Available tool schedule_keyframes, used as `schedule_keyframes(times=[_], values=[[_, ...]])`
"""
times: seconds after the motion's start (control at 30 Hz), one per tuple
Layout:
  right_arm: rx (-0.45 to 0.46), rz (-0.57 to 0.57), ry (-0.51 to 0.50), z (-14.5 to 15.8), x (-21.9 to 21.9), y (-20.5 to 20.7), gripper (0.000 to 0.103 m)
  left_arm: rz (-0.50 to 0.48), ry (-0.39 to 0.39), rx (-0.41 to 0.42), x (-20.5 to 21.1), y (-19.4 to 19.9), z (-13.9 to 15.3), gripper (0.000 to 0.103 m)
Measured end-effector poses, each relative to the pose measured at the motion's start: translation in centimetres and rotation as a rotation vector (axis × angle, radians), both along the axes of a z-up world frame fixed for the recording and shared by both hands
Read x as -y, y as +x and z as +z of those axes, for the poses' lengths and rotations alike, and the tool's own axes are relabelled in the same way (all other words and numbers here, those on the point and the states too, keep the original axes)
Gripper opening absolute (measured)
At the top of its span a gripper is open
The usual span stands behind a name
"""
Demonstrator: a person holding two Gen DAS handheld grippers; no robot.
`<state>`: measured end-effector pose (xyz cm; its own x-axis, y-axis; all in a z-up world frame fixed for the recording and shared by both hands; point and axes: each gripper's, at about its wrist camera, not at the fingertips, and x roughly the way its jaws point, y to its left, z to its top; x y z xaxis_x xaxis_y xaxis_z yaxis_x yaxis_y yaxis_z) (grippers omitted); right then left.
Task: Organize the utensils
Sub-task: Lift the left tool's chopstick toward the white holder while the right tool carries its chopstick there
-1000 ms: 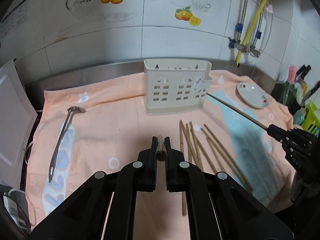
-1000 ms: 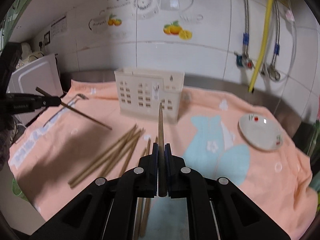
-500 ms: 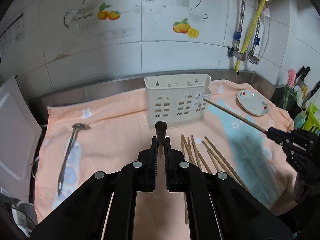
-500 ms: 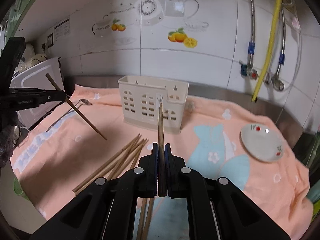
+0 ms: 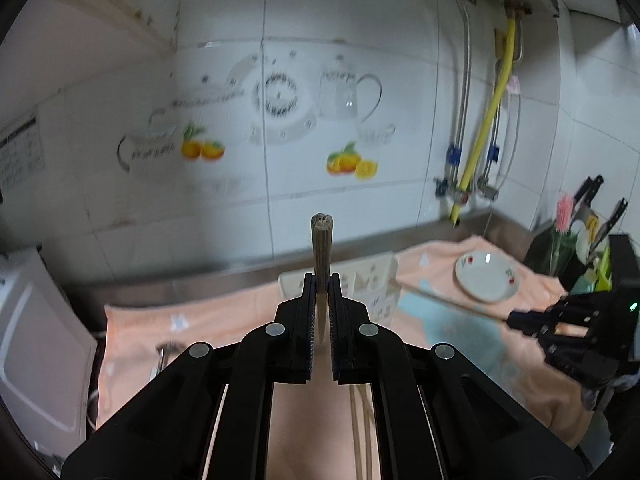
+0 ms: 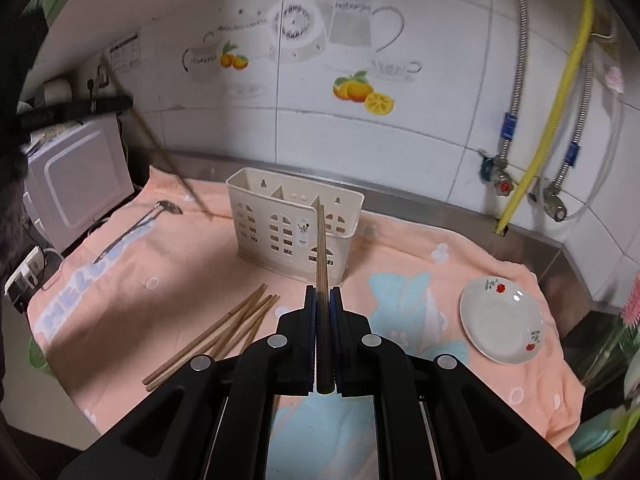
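Each claw is clamped on one chopstick: the left claw (image 5: 321,280) holds its chopstick (image 5: 321,240) raised, the right claw (image 6: 323,300) aims its chopstick (image 6: 321,248) at the rack (image 6: 294,224) near the bench's back edge. The rack looks empty; a loose bundle (image 6: 224,332) and a spoon (image 6: 136,226) lie on the towel (image 6: 192,256). Hardly started, I'd say.

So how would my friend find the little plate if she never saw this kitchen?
Find the orange towel spread over the counter below the tiled wall. Right of the cream utensil holder, past the towel's blue patch, sits a small white saucer. It is the only round dish there, with tiny red cherry marks on its rim, unlike the long brown chopsticks on the holder's other side.
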<state>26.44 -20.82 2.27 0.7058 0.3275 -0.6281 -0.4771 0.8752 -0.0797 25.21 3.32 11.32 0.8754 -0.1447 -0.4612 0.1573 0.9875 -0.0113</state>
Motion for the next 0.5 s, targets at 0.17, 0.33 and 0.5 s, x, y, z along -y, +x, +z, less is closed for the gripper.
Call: schedule_keyframes(times=[0.17,0.33,0.5], values=[[-0.049,0.012,-0.032,0.6,-0.6,2.6,0.007,-0.015,0.01,0.03,1.0,2.1,2.1,0.005],[-0.114,0.04,-0.074,0.6,-1.5,4.9,0.007,-0.008,0.015,0.026,1.3,5.3,2.6,0.005],[-0.185,0.052,-0.088,1.0,-1.7,7.0,0.007,-0.003,-0.011,-0.027,0.8,8.6,0.9,0.005]])
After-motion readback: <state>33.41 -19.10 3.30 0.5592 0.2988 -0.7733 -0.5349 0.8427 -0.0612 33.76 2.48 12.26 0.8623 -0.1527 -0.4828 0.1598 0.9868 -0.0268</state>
